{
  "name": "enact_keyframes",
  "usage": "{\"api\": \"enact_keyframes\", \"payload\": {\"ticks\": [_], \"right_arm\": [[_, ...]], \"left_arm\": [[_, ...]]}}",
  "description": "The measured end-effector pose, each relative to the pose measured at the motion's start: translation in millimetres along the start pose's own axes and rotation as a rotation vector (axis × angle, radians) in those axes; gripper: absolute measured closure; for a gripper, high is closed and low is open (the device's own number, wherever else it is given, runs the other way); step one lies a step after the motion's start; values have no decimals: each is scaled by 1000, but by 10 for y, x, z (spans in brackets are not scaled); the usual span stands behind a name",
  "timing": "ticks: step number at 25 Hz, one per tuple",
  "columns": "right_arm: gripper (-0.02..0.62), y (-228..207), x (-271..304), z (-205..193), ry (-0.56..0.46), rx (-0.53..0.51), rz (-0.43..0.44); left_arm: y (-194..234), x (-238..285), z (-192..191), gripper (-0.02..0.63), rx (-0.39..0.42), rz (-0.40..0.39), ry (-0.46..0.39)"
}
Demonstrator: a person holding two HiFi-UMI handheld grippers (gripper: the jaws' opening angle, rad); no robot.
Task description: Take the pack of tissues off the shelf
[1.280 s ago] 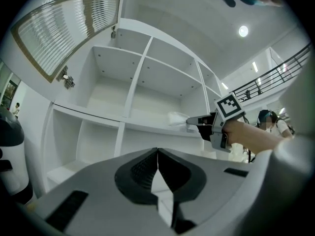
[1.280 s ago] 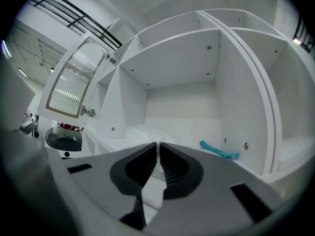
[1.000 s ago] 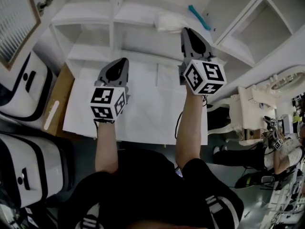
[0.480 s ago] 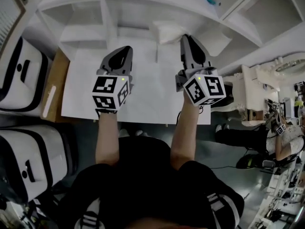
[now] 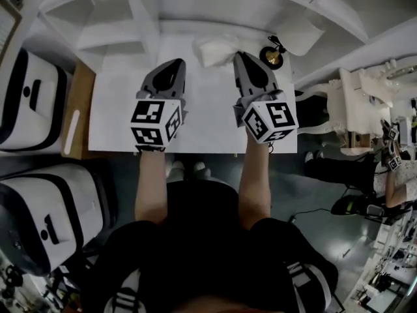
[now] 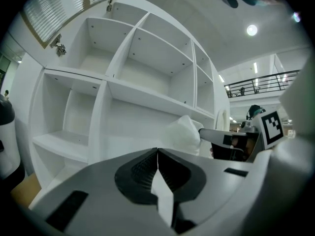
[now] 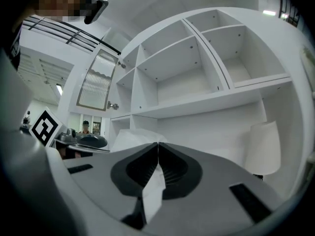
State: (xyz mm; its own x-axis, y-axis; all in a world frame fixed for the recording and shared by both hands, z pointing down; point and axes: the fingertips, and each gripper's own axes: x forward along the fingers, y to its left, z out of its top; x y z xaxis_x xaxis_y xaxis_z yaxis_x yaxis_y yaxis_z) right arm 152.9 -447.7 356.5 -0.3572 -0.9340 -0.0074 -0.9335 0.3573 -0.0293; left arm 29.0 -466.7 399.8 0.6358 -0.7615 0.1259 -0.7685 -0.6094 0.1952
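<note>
The pack of tissues (image 5: 214, 49) is a soft white bundle hanging over the white table (image 5: 202, 126), just in front of the shelf unit (image 5: 156, 15). My right gripper (image 5: 240, 57) is shut on the pack's right edge. In the right gripper view the jaws (image 7: 158, 144) meet, and the pack (image 7: 125, 136) bulges out to their left. My left gripper (image 5: 172, 64) hovers level with it on the left, shut and holding nothing. From the left gripper view (image 6: 157, 150) the pack (image 6: 184, 132) shows at the tip of the right gripper (image 6: 203, 131).
The shelf unit's open white compartments (image 6: 147, 68) rise behind the table. A white lamp (image 5: 296, 38) stands at the right, near the pack. White rounded cases (image 5: 29, 106) sit on the floor to the left. Ornate white furniture (image 5: 355, 103) and another person (image 5: 391, 175) are at the right.
The right gripper has drawn back from the shelf compartment with the tissue pack, which now hangs over the table. The left gripper stayed alongside. The head view shifted back from the shelf.
</note>
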Motion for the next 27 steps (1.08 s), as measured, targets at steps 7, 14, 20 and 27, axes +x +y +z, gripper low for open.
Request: {"api": "enact_keyframes", "payload": {"ticks": [7, 14, 20, 27], "right_arm": [[572, 62, -46, -84, 15, -8, 17], [572, 277, 49, -266, 21, 22, 48], [572, 377, 78, -401, 29, 37, 70], [572, 237, -26, -465, 28, 52, 37]], "left_arm": [[-88, -62, -7, 595, 15, 6, 4], [71, -276, -102, 595, 29, 54, 30], [171, -380, -199, 595, 22, 92, 46], [174, -416, -288, 595, 26, 97, 67]]}}
